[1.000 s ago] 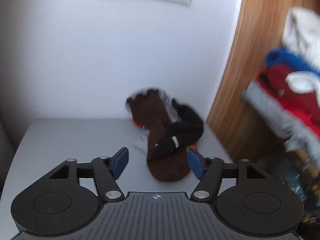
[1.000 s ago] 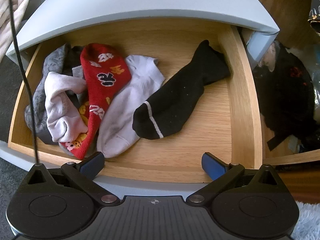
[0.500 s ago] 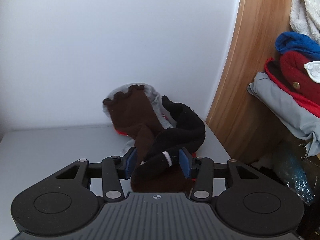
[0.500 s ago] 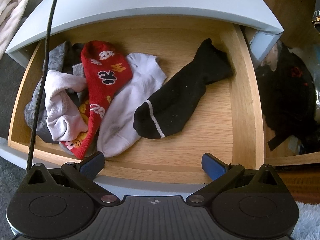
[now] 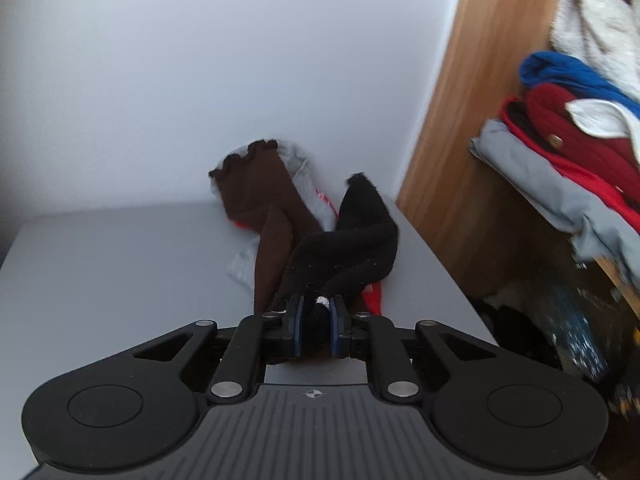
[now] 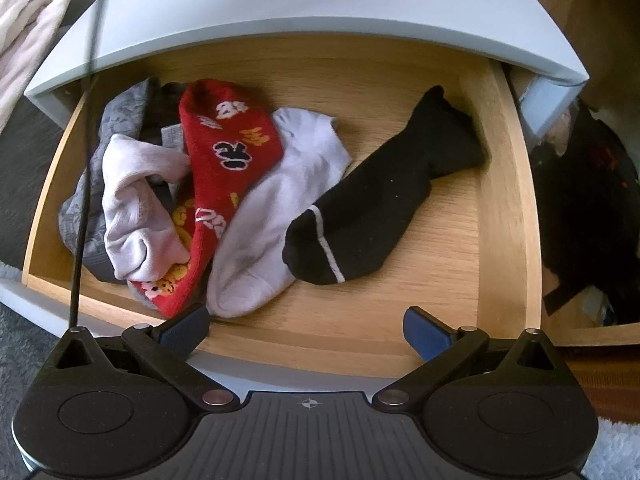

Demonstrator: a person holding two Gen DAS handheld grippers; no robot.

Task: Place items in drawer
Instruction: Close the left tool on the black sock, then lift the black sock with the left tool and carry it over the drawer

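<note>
A black sock (image 5: 352, 248) with a white stripe lies on the grey cabinet top (image 5: 120, 272), over a brown sock (image 5: 264, 208) and grey and red socks beneath. My left gripper (image 5: 317, 326) is closing, its blue pads pressing the black sock's toe end between them. Over the open wooden drawer (image 6: 516, 208) hovers my right gripper (image 6: 306, 326), open with nothing between its fingers. Inside the drawer lie a black sock (image 6: 384, 208), a white sock (image 6: 280, 208), a red patterned sock (image 6: 224, 168), a pale pink sock (image 6: 140, 200) and a grey one (image 6: 116, 128).
A white wall stands behind the sock pile, with a wooden panel (image 5: 464, 128) to its right. Folded clothes (image 5: 568, 136) are stacked on a shelf at right. A black cable (image 6: 82, 200) hangs across the drawer's left side. Dark clothing (image 6: 592, 208) lies to the drawer's right.
My left gripper moved onto the sock pile and its jaws narrowed onto the black sock's toe, which now sits lifted between the pads. The right gripper stayed put.
</note>
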